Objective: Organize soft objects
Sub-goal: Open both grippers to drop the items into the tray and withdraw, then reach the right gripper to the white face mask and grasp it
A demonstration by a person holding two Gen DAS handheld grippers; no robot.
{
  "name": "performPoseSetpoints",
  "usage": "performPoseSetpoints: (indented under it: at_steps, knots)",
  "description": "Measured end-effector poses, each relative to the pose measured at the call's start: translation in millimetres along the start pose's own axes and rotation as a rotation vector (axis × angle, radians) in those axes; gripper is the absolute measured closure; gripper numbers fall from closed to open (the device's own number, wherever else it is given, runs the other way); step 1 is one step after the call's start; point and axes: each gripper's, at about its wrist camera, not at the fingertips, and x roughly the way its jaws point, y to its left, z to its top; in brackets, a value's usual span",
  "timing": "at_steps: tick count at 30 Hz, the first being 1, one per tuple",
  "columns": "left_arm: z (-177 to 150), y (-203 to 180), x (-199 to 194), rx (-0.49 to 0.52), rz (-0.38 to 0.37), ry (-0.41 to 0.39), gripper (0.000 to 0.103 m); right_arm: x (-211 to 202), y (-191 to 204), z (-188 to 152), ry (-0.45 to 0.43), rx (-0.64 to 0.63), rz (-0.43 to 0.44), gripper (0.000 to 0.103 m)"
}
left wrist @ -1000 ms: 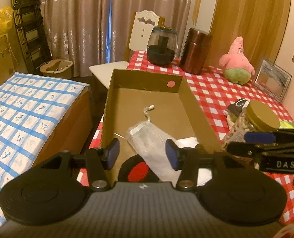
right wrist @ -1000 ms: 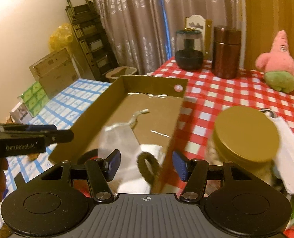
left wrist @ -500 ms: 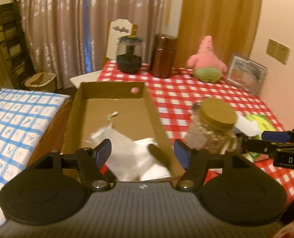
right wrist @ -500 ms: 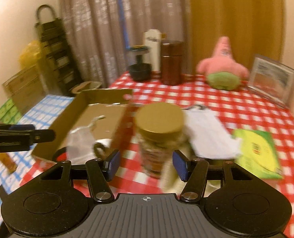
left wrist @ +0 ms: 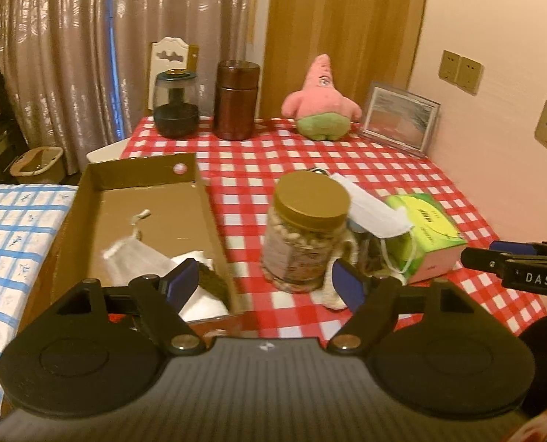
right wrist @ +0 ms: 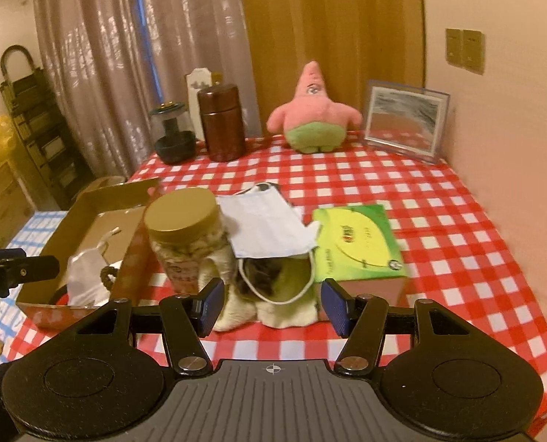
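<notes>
Cardboard box (left wrist: 203,199) sits at my left on the checked table (left wrist: 384,169), with a white mesh pouch (left wrist: 137,261) lying inside it. My left gripper (left wrist: 264,285) is opening, nothing between its pads. My right gripper (right wrist: 271,305) hangs parted and empty over a face mask (right wrist: 266,228) draped on cream plush stuff (right wrist: 284,313), beside the gold-lidded jar (right wrist: 185,235). A pink star plush (right wrist: 312,110) stands far back.
</notes>
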Motion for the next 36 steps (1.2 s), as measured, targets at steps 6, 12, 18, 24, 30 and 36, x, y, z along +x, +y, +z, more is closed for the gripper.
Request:
performPoseSetpoints:
  at_steps: [6,12,18,24,30,36]
  knots:
    - [0.3,-21.0,-1.7,0.019,-0.024,0.011,0.023,-9.1,-7.4,-1.5,-0.011,0.019,-0.005,0.045]
    - [0.6,-33.5,-2.3,0.044,-0.033,0.018,0.023,-12.6,-8.9,-0.5,-0.019,0.020,0.000,0.045]
    - [0.1,-38.0,-1.1,0.051,-0.038,0.026,0.022,-12.5,-8.7,-0.6,-0.014,0.017,-0.003,0.045]
    - [0.2,-39.0,1.0,0.055,-0.038,0.033,0.022,-11.8,-9.5,-1.1,-0.014,0.012,-0.003,0.045]
    - [-0.4,-39.9,6.9,0.052,-0.039,0.045,0.022,-9.2,-10.2,-1.0,-0.010,0.009,-0.001,0.045]
    - [-0.6,-40.1,12.7,0.048,-0.041,0.057,0.021,-4.9,-11.7,0.8,-0.008,0.000,-0.001,0.045]
